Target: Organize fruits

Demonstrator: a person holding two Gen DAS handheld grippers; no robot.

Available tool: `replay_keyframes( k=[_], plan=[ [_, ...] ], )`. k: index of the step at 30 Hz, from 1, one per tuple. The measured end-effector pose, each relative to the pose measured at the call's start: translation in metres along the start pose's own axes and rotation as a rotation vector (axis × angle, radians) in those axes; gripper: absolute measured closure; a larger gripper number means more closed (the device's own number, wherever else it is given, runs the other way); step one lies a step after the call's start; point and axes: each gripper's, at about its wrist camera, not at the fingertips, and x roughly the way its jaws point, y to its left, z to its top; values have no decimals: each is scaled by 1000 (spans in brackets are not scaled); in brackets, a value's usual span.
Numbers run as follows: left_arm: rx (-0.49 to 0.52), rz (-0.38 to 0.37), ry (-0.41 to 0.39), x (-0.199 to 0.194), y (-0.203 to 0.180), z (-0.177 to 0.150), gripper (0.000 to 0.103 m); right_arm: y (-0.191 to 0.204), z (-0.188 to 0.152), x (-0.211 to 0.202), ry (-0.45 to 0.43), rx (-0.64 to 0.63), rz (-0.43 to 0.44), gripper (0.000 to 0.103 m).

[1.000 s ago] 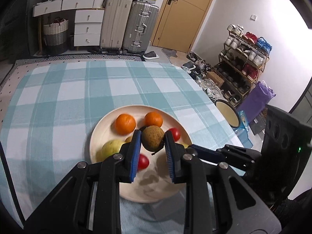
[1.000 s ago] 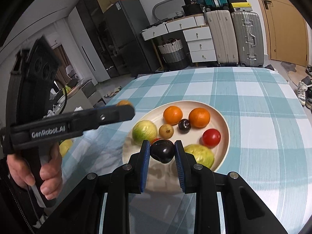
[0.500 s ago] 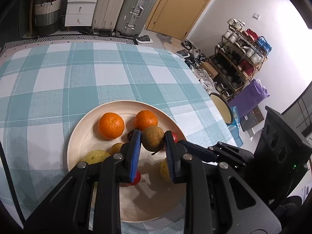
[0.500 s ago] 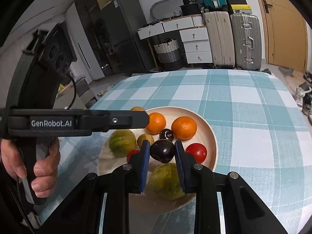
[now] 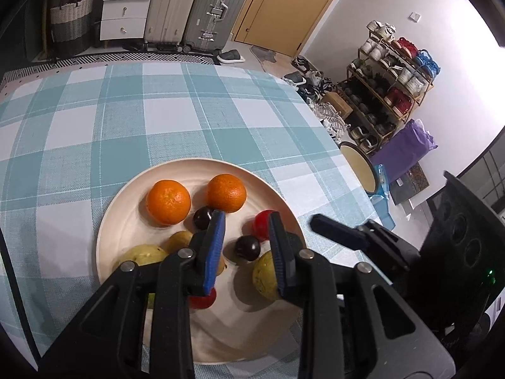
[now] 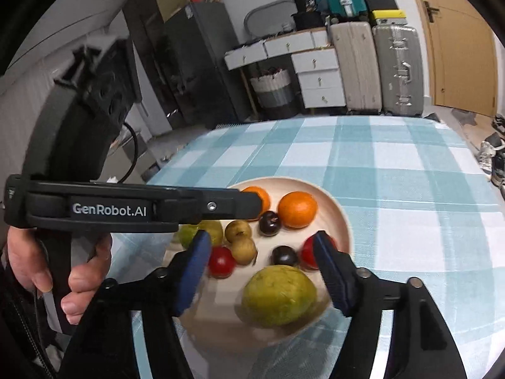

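Note:
A cream plate (image 5: 126, 195) on the checked tablecloth holds two oranges (image 5: 168, 202), two dark plums (image 5: 247, 248), red tomatoes (image 5: 263, 221), small brown fruits (image 6: 243, 250) and green-yellow fruits (image 6: 279, 295). My left gripper (image 5: 246, 249) is open and empty above the plate, a dark plum lying below its gap. My right gripper (image 6: 262, 262) is open and empty over the plate's near side, above a plum (image 6: 284, 255) and a brown fruit. The plate also shows in the right wrist view (image 6: 342, 218).
The checked tablecloth (image 5: 126, 110) stretches beyond the plate. Suitcases (image 5: 217, 9), drawers and a basket stand at the far wall. A shoe rack (image 5: 391, 85) is to the right, off the table's right edge. The left gripper's body (image 6: 126, 208) crosses the right wrist view.
Both grippers opened. The brown fruit left the left gripper and the dark plum left the right gripper; both now lie on the plate.

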Motion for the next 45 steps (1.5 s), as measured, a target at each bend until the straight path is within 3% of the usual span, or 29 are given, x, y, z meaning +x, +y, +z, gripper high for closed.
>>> replay_keyframes(
  k=[2, 8, 17, 21, 26, 28, 29, 30, 37, 40, 45],
  plan=[
    [1, -5, -12, -6, -1, -1, 78, -4, -5, -10, -15, 21, -8, 24],
    [-4, -8, -65, -31, -4, -11, 77, -9, -19, -40, -71, 60, -18, 24],
    [45, 56, -179, -90, -28, -34, 76, 16, -19, -96, -221, 6, -77, 16],
    [58, 110, -233, -115, -37, -50, 63, 28, -15, -114, -264, -7, -74, 11],
    [51, 132, -266, -135, -44, -73, 60, 48, -16, -133, -317, -45, -77, 5],
    [49, 153, -289, -144, -46, -83, 47, 57, -16, -136, -341, -70, -104, 3],
    [46, 168, -301, -148, -47, -87, 32, 60, -16, -139, -349, -82, -123, 2],
    [45, 195, -327, -154, -48, -91, 24, 65, -17, -141, -360, -97, -144, 1],
    [52, 270, -425, -176, -46, -110, 18, 81, -19, -154, -412, -113, -164, 0],
    [63, 377, -496, -183, -48, -121, 2, 83, -22, -154, -418, -110, -165, 0],
    [98, 422, -552, -186, -46, -136, 1, 89, -31, -154, -452, -146, -185, 0]
  ],
)
